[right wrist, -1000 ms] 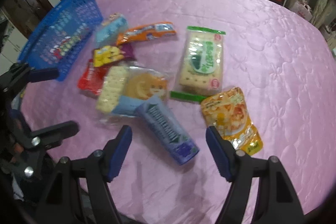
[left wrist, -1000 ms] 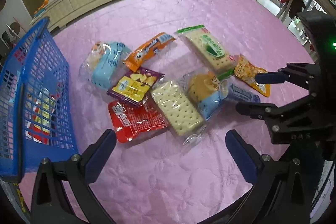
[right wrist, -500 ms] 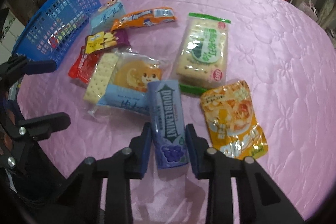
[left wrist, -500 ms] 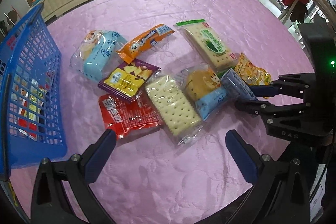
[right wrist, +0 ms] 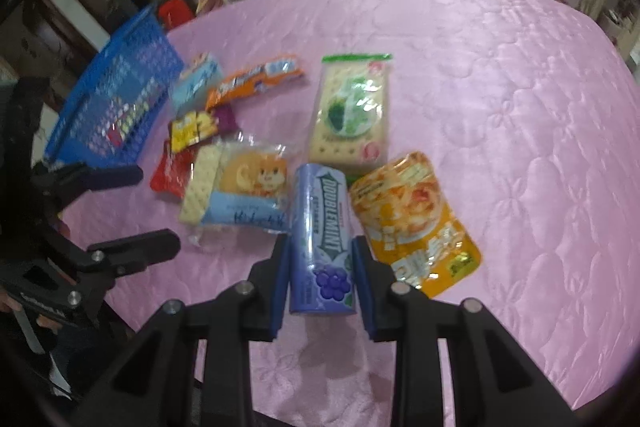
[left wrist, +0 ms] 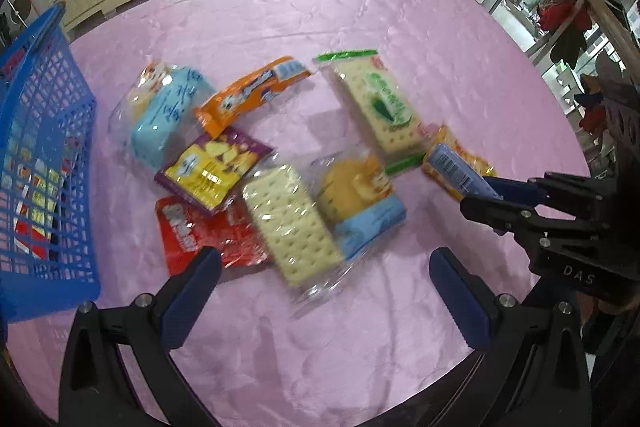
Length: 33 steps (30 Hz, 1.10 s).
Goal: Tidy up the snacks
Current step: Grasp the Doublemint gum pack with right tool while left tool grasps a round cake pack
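Right gripper (right wrist: 320, 267) pads pinching purple Doublemint gum tube (right wrist: 322, 239) after closing, tube raised over snack pile, left gripper (left wrist: 320, 291) jaws spread and empty, bare pink tablecloth (right wrist: 500, 107) beyond, blue basket (left wrist: 44, 163) at table's left edge

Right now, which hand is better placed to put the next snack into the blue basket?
Right. The right gripper is shut on the purple gum bottle, ready to carry. The left gripper is open and empty, though nearer the blue basket.
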Motion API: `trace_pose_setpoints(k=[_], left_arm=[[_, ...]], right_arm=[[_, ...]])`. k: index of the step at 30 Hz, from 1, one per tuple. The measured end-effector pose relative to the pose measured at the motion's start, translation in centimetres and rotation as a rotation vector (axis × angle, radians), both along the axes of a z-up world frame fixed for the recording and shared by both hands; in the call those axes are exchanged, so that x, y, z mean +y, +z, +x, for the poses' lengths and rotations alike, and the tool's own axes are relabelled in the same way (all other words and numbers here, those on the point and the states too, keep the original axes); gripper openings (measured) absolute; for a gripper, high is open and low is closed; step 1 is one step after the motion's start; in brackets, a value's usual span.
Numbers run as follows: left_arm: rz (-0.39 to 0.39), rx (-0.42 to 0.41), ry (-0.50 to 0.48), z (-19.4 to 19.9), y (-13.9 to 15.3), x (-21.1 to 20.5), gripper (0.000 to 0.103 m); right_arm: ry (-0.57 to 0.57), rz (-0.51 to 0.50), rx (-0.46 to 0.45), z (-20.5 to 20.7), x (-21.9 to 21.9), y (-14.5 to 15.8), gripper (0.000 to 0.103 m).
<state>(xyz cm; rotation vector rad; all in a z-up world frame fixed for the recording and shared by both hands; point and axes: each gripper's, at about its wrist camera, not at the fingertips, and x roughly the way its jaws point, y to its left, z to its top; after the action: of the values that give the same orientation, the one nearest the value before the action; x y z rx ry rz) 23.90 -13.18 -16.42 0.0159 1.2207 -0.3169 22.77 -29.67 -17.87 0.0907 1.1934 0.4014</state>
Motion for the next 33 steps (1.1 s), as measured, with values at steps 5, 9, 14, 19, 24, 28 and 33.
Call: trace_pose_setpoints(k=[5, 9, 14, 19, 24, 28, 33], left_arm=[[0.045, 0.017, 0.012, 1.7, -0.1, -2.3, 0.103], [0.086, 0.038, 0.003, 3.1, -0.8, -4.2, 0.103], [0.154, 0.051, -0.001, 4.5, -2.2, -6.2, 0.103], [0.257, 0.055, -0.007, 5.1, -3.8, -7.7, 0.101], [0.258, 0.077, 0.016, 5.6, -4.9, -7.8, 0.083], [0.262, 0.057, -0.007, 5.4, -4.7, -7.6, 0.062], [0.219, 0.055, -0.027, 5.0, -3.6, -6.9, 0.052]], right_arm=[[-0.072, -0.016, -0.003, 0.5, -1.6, 0.4, 0.035], [-0.101, -0.019, 0.002, 0.7, -2.4, 0.4, 0.035], [-0.126, -0.021, 0.004, 1.1, -2.9, 0.1, 0.035], [-0.137, -0.02, 0.018, 1.5, -3.1, -0.5, 0.035], [-0.137, -0.017, 0.033, 1.7, -3.1, -1.1, 0.035], [-0.137, -0.012, 0.044, 1.6, -2.8, -1.6, 0.035], [-0.14, -0.002, 0.053, 1.4, -2.3, -1.5, 0.035]])
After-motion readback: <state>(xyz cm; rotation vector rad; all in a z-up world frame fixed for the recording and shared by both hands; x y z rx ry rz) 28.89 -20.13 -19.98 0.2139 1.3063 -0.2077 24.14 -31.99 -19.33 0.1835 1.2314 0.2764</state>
